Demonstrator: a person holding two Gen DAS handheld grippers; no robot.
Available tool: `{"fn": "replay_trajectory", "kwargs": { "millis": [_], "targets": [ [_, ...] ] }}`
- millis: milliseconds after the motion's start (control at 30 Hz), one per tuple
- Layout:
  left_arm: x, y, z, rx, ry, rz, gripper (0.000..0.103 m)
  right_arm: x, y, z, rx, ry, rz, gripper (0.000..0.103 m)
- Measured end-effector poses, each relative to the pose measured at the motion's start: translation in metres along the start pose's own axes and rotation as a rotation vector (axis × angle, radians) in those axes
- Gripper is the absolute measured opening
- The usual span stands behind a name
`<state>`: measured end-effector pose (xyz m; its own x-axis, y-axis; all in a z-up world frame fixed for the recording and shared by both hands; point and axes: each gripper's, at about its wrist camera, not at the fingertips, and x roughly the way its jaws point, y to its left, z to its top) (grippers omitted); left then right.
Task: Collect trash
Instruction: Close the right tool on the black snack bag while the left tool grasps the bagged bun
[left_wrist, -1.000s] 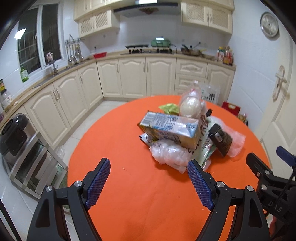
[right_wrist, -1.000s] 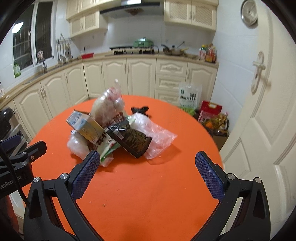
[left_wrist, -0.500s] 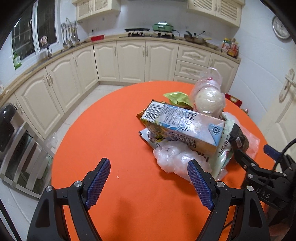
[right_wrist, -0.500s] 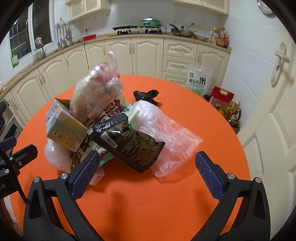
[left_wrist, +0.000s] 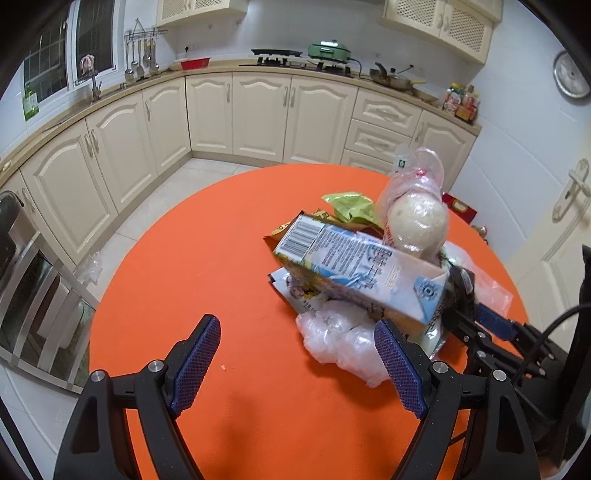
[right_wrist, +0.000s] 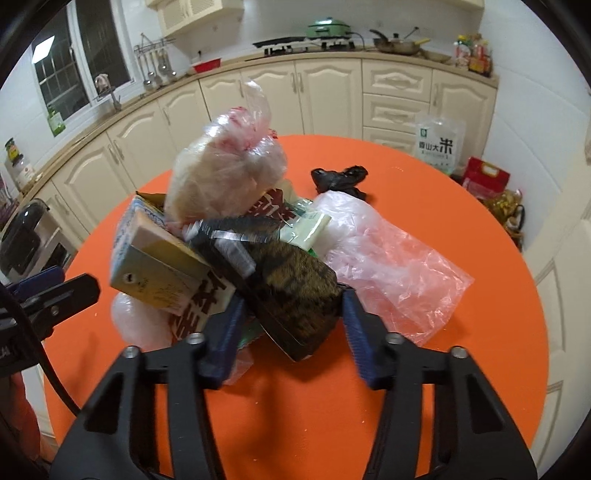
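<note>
- Right gripper (right_wrist: 291, 321): we note its jaws closing, the dark snack wrapper (right_wrist: 291, 284) between the two blue pads at lower centre of the right wrist view. The right pad meets the wrapper's edge; whether the left pad presses yet we cannot tell.
- Left gripper (left_wrist: 299, 365): jaws spread wide, nothing between them, only bare orange tabletop. Its right pad (left_wrist: 397, 369) sits just beside a crumpled clear bag (left_wrist: 340, 339) at the foot of the pile; contact we cannot confirm.
- Trash pile: right of centre in the left wrist view, heaped on the round orange table (left_wrist: 184, 295). A milk carton (left_wrist: 354, 269) lies tilted on top, with a knotted clear bag holding a pale round lump (left_wrist: 417, 221) leaning behind it and a green wrapper (left_wrist: 351, 208) at the back.
- In the right wrist view we count one loose pinkish clear bag (right_wrist: 388, 266) right of the wrapper and one small black bag (right_wrist: 340, 177) apart at the far side.
- Room: cream kitchen cabinets (left_wrist: 258, 110) curve along the back wall, one wall clock (left_wrist: 570, 79) at upper right, a stove top and a green cooker on the counter.
</note>
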<state>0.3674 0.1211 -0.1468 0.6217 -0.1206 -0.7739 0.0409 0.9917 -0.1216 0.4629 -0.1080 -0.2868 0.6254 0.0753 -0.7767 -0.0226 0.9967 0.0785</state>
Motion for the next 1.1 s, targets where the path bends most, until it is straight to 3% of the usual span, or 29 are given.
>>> {"fn": "replay_trajectory", "kwargs": {
  "millis": [233, 400, 467, 533, 567, 733, 833, 967, 1100],
  "targets": [
    [-0.004, -0.008, 0.005, -0.015, -0.006, -0.012, 0.082, -0.008, -0.02, 0.002, 0.051, -0.019, -0.024, 0.013],
    [-0.002, -0.01, 0.012, -0.034, 0.006, -0.027, 0.082, -0.009, -0.022, 0.003, 0.03, -0.014, -0.032, 0.012],
    [-0.001, -0.01, 0.014, -0.036, 0.009, -0.031, 0.082, -0.009, -0.02, 0.002, 0.018, -0.015, -0.047, 0.016],
    [0.0, -0.011, 0.017, -0.035, 0.013, -0.029, 0.082, -0.008, -0.02, 0.004, 0.018, -0.019, -0.045, 0.036],
    [-0.001, -0.009, 0.017, -0.034, 0.014, -0.029, 0.082, -0.007, -0.019, 0.006, 0.019, -0.027, -0.041, 0.051],
    [-0.001, -0.009, 0.023, -0.038, 0.015, -0.024, 0.082, 0.003, -0.01, 0.02, -0.035, -0.037, -0.019, 0.052],
    [-0.002, -0.013, 0.032, -0.027, 0.006, -0.034, 0.082, 0.007, -0.006, 0.021, -0.038, -0.041, 0.023, 0.031],
    [-0.002, -0.026, 0.045, 0.015, 0.002, -0.03, 0.082, 0.003, -0.01, 0.019, -0.023, -0.051, 0.018, 0.016],
    [0.006, -0.053, 0.058, 0.121, 0.021, -0.039, 0.083, -0.002, -0.035, 0.018, 0.077, -0.058, 0.045, 0.014]
  ]
}}
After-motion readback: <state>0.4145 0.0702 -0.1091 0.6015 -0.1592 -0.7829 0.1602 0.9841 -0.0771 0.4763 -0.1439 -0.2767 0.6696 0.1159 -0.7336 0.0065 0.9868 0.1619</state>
